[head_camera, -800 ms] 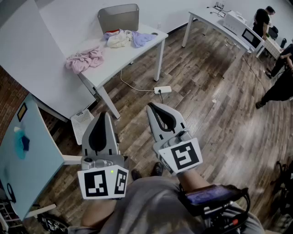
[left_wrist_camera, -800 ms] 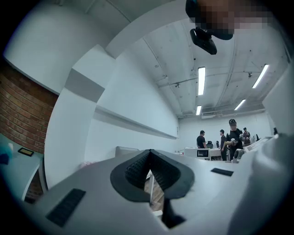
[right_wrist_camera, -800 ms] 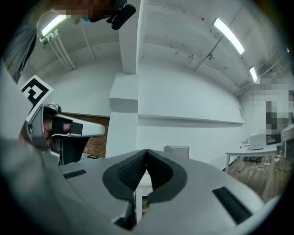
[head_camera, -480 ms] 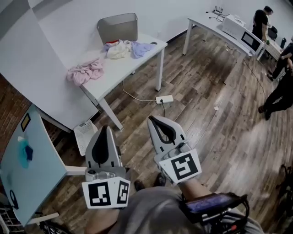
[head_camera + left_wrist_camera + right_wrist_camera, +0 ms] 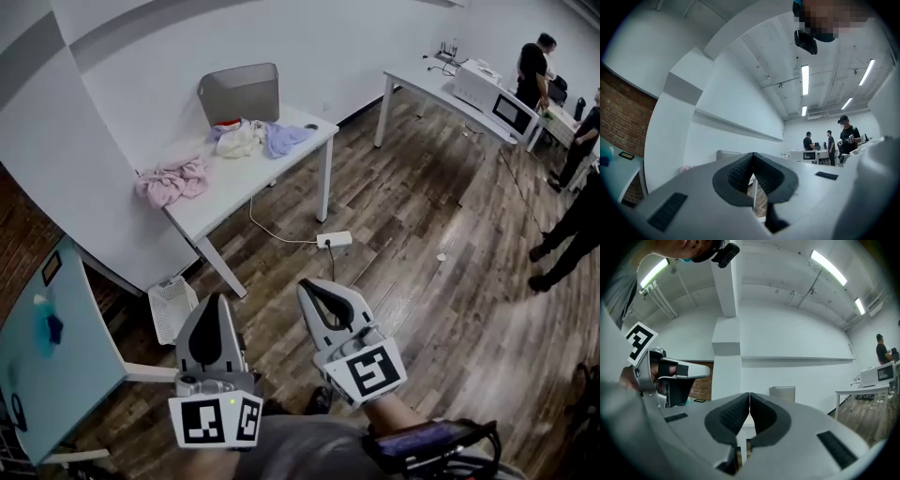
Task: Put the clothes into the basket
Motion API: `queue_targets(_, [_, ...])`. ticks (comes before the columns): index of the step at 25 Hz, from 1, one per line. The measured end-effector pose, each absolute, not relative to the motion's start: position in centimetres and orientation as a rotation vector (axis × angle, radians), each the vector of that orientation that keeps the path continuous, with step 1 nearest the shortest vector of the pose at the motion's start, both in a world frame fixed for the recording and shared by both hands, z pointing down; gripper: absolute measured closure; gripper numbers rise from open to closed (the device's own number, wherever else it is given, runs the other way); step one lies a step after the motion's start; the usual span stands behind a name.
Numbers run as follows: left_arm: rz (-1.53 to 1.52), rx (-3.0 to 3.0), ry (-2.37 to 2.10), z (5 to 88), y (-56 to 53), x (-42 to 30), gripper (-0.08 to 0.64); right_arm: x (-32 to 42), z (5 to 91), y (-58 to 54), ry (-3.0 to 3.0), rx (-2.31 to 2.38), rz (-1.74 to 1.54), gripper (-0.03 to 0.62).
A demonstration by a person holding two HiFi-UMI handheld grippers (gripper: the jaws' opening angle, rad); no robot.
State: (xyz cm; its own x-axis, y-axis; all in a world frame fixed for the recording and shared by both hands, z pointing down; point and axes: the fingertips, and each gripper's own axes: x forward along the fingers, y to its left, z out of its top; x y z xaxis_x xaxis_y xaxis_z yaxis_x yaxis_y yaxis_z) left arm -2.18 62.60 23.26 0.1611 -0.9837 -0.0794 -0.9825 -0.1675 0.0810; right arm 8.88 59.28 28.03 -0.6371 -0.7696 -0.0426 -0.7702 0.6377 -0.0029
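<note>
Fingers: the left gripper's fingers (image 5: 736, 176) are pressed together with nothing between them, and the right gripper's fingers (image 5: 726, 416) are pressed together and empty too.
Grippers: the left gripper (image 5: 211, 305) and the right gripper (image 5: 309, 287) are held level, side by side, over the wooden floor (image 5: 412, 216), well apart from the worktop (image 5: 234, 192).
Clothes: a pink garment (image 5: 172, 180) lies crumpled near the worktop's left end. A cream piece (image 5: 239, 139) and a lilac piece (image 5: 281, 138) are bunched together just in front of the basket. None of them is inside it.
Basket: the grey basket (image 5: 239, 94) stands upright at the back of the worktop, against the wall. What it holds cannot be seen from here.
Just changed: over the last second the worktop, the basket and the power strip (image 5: 335, 240) have slid lower in the head view and more wall shows above them. The grippers sit lower in the frame too. The clothes have kept their places on the worktop.
Meaning for the task: the head seems to be lifting toward the worktop, so this looks like the approach, with no garment handled yet.
Next need: probably closing the distance and spreading one pair of fingers over the nearest piece of cloth.
</note>
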Motion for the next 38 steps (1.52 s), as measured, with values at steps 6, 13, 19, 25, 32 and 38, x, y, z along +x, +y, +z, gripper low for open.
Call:
queue_targets(6, [-0.123, 2.367, -2.028, 24.5, 61.9, -1.5, 0.552, 9.4, 28.8, 57.6, 2.811, -1.286, -0.001, 0.583])
queue_targets(13, [-0.118, 2.313, -2.036, 26.0, 58.5, -3.5, 0.552, 8.0, 29.4, 54.4, 2.84, -1.266, 0.012, 0.583])
queue_targets(19, [-0.145, 2.336, -2.002, 26.5, 52.9, -5.2, 0.552, 6.4, 30.5, 49.4, 2.844, -1.309, -0.028, 0.583])
queue_targets(25, [-0.204, 2.344, -2.029, 25.4, 46.2, -9.1, 0.552, 2.4, 30.0, 42.7, 2.87, -1.289, -0.014, 0.583])
queue_targets(32, [-0.274, 2.363, -2.07, 23.5, 40.6, -13.1, 0.552, -1.4, 27.8, 36.8, 2.85, -1.261, 0.05, 0.583])
queue_targets(38, [-0.279, 2.395, -2.041, 23.2, 37.1, -14.8, 0.552, -3.4, 27.3, 33.5, 2.832, -1.275, 0.06, 0.583])
